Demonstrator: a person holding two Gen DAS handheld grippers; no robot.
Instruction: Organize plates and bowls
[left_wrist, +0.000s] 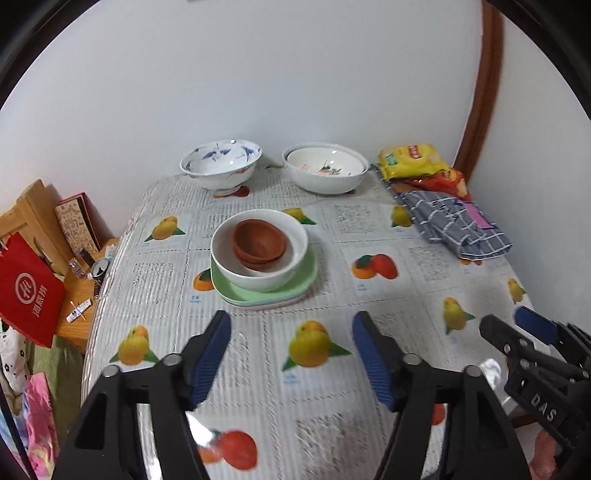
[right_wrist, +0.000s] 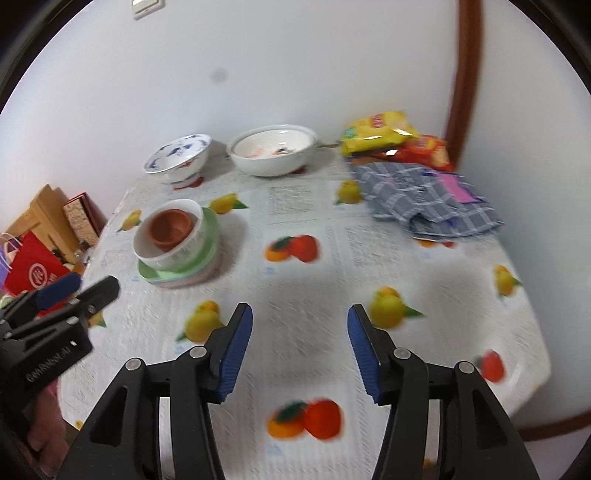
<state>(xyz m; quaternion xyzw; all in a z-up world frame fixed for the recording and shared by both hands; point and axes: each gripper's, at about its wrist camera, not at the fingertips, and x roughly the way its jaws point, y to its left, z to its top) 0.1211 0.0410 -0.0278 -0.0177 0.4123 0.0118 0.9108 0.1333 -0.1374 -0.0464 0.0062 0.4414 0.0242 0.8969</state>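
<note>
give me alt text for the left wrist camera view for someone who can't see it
A stack sits mid-table: brown bowls inside a white bowl on green plates. The left gripper hangs in front, jaws open and empty. Two larger bowls, blue-patterned and white, stand by the wall.

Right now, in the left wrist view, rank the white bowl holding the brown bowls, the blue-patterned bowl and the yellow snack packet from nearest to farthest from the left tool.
1. White bowl, on the green plate, straight ahead of the left tool.
2. Blue-patterned bowl, back by the wall, slightly left.
3. Yellow snack packet, far right corner.
</note>
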